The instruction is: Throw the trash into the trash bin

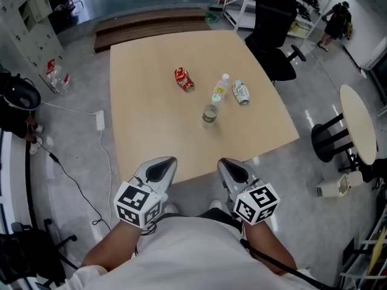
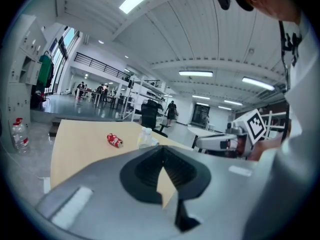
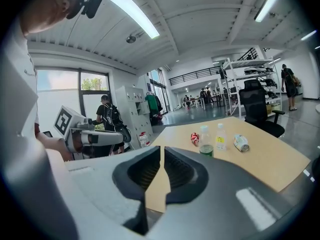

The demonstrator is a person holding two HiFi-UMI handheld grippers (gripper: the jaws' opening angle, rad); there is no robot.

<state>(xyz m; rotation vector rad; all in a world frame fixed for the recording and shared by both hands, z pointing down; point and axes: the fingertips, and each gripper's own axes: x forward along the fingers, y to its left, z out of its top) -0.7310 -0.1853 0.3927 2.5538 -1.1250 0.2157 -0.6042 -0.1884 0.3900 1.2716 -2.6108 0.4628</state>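
Desk (image 1: 145, 138) is holding the trash, can (image 1: 184, 79) and bottles (image 1: 221, 89), mid-top, untouched. Left tongs (image 1: 162, 169) are sitting closed, right tongs (image 1: 233, 170) barely parted, both empty at near edge. Looks like approach is starting; next needs reaching out, opening wider.

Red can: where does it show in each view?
Head view: red can, upper centre, on the table.
Left gripper view: left of centre.
Right gripper view: right of centre, left of the bottles.
Shared landmark: black chair beyond the table.
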